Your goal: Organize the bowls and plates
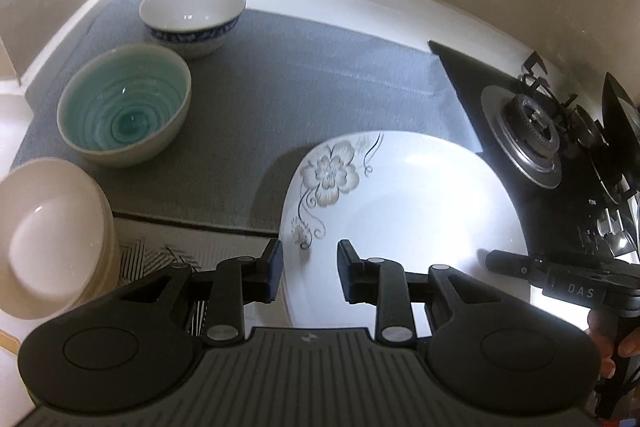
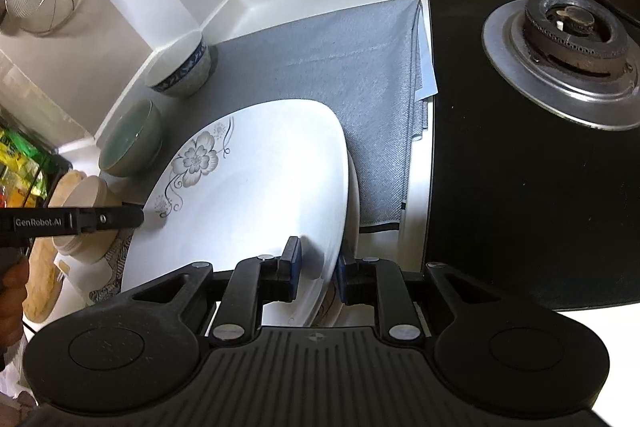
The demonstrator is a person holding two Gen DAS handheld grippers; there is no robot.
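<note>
I am pinching the floral plate (image 2: 248, 195) rim with my right gripper (image 2: 316, 269), left gripper (image 1: 309, 273) straddling the opposite rim unclenched; I am keeping it level over the plate beneath (image 2: 352, 195)

Both grippers are matte black with silver pivot screws and blue finger pads (image 1: 275, 267). The left gripper (image 1: 308, 271) reads "GenRobot.AI". The right gripper (image 2: 316, 269) reads "DAS".

Left hand-held gripper (image 1: 309, 269) jaws straddle the near-left rim of the white floral plate (image 1: 404, 223), pads apart from it. Teal-glazed bowl (image 1: 124, 105) and blue-patterned white bowl (image 1: 193, 17) stand on grey mat (image 1: 304, 75). Stacked cream dishes (image 1: 52, 235) left; gas burner (image 1: 530, 129) right.
</note>
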